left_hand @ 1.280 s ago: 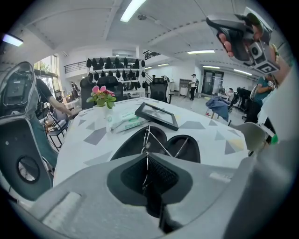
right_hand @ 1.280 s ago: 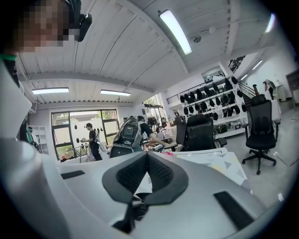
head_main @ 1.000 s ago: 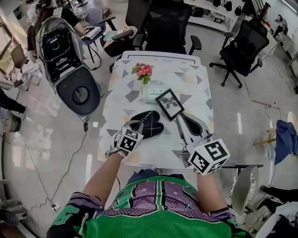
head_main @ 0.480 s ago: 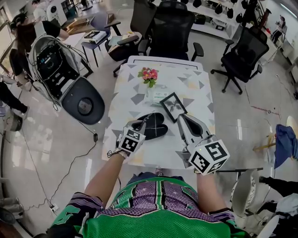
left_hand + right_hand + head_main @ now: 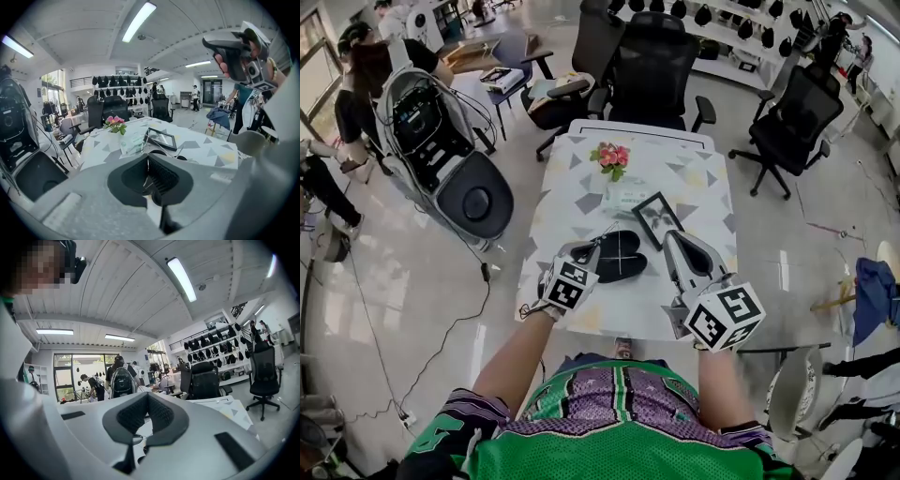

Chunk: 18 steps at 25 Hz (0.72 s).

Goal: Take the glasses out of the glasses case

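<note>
The black glasses case lies open on the patterned table, its two halves spread flat. My left gripper hovers just over the case's left half, shut on thin wire-framed glasses that stick up and away from its tips. In the left gripper view the wire frame rises from between the closed pads of that gripper, with the case peeking out behind. My right gripper is raised to the right of the case, jaws together with nothing seen between them.
On the table beyond the case are a black picture frame, a clear packet and a small pot of pink flowers. Black office chairs stand past the table's far end. A grey machine sits on the floor at left.
Both grippers have risen. The left one has lifted the glasses up off the open case; the right one has drifted up and slightly away from the case.
</note>
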### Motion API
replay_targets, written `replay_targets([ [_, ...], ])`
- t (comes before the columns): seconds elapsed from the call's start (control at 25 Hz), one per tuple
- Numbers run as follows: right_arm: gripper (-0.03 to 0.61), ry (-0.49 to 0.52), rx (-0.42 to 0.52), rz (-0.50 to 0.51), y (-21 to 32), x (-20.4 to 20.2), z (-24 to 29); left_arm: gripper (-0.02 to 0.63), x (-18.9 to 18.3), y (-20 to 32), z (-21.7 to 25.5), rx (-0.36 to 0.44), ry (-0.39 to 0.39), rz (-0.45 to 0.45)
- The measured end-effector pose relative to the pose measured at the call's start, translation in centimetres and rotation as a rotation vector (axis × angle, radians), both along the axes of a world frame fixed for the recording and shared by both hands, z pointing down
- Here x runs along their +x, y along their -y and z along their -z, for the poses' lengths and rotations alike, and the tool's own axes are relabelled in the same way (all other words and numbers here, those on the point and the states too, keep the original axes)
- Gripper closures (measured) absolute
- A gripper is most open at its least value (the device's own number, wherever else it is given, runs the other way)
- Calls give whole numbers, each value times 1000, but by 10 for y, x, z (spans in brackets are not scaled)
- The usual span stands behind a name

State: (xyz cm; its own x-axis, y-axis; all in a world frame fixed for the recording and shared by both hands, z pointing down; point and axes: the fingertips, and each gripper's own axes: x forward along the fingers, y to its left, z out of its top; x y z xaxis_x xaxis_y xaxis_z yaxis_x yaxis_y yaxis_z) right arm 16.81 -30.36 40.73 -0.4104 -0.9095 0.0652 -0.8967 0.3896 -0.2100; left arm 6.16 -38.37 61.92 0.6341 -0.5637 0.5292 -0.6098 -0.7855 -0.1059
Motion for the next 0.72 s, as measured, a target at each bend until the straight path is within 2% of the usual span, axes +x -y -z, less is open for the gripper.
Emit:
replay_targets([
  [0.44, 577, -77, -6, -39, -8, -4, 21, 597, -18, -13, 40, 26, -93, 15],
  [0.64, 577, -101, -8, -69, -20, -9, 26, 597, -28, -26, 65, 46, -176, 24],
  [0.72, 577, -100, -10, -79, -25, -14, 25, 597, -35, -34, 72, 34, -185, 24],
])
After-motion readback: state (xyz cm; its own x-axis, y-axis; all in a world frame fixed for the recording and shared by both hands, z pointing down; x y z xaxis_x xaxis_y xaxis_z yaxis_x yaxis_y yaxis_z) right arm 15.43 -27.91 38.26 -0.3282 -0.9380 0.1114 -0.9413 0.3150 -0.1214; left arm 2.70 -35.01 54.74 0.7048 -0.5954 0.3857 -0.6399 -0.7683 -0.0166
